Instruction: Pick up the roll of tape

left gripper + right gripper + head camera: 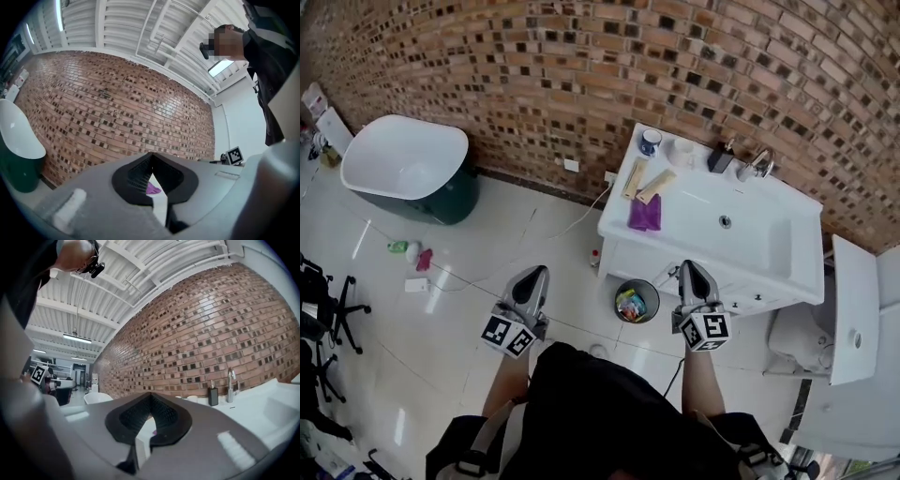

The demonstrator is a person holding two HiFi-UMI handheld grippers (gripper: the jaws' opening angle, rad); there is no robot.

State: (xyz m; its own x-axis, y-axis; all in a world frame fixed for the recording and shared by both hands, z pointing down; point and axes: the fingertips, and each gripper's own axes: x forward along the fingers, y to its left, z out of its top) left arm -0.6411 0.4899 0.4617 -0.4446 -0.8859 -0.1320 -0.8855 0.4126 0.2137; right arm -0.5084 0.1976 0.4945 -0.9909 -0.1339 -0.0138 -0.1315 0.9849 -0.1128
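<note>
A white vanity (769,267) with a sink stands against the brick wall. Near its back edge sits a small white round object (682,148); I cannot tell whether it is the roll of tape. Both grippers hang in front of me over the floor, well short of the vanity. My left gripper (538,270) is shut and empty; in the left gripper view its tips (151,154) meet. My right gripper (687,265) points at the vanity's front, shut on nothing, its tips (151,394) touching.
On the vanity lie a purple cloth (644,213), a blue-patterned mug (650,142), a soap dispenser (719,157) and a faucet (757,164). A small waste bin (637,301) stands between the grippers. A white bathtub (403,159) is far left, a toilet (853,309) right.
</note>
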